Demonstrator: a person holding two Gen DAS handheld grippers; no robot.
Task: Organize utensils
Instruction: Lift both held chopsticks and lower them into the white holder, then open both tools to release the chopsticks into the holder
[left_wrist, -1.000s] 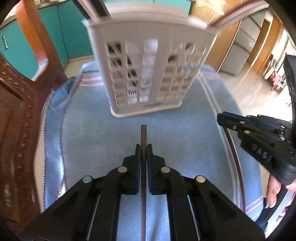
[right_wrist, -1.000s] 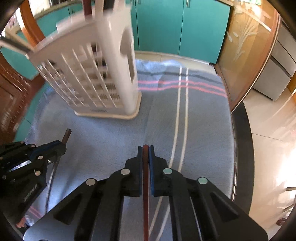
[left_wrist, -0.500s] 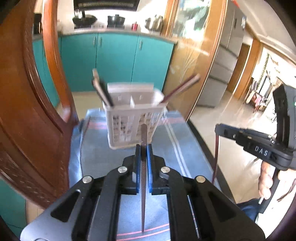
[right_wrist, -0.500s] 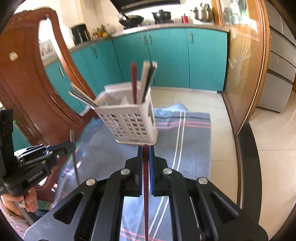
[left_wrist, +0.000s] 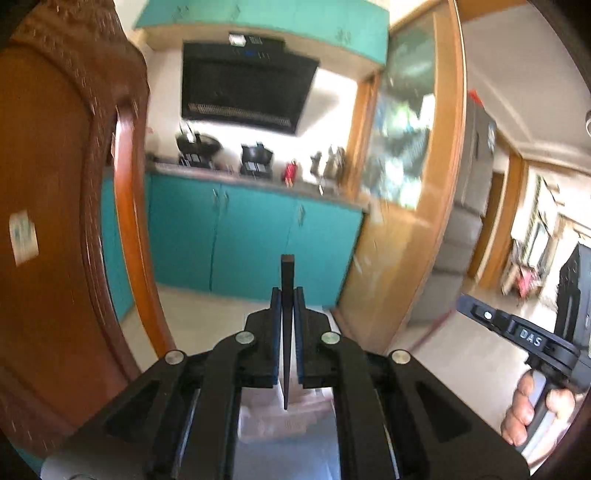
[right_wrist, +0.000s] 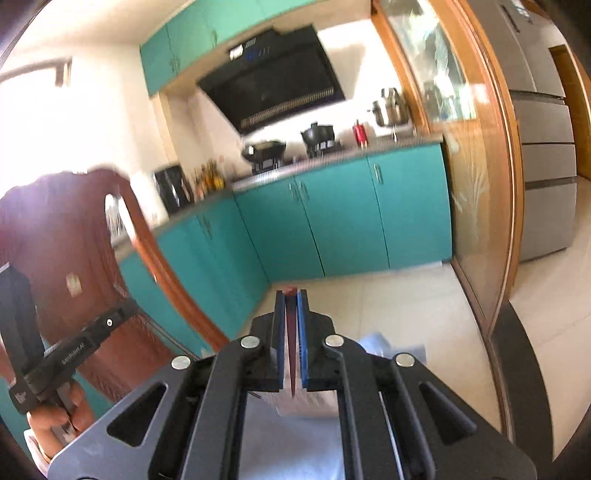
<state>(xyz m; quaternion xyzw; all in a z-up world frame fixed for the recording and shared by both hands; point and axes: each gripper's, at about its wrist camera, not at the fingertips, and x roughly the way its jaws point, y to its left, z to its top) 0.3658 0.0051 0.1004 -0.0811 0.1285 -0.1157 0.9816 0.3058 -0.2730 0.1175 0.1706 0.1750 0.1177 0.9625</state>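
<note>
1. Dark chopstick (left_wrist: 287, 295) is pinched upright between the left gripper (left_wrist: 287, 314) jaws, its square end poking above them.
2. Reddish chopstick (right_wrist: 291, 332) is clamped in the right gripper (right_wrist: 291, 325).
3. White utensil basket (left_wrist: 280, 417) sits blurred below on the blue cloth (right_wrist: 288, 443).
4. The right gripper's side reads "DAS"; the left's lettering is too blurred to read.
5. Teal cabinets (right_wrist: 332, 221) fill the background.

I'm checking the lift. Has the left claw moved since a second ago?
Yes. The left claw, shut on a dark chopstick, has risen and tilted up: the white utensil basket has dropped from the top of its view to the bottom.
</note>
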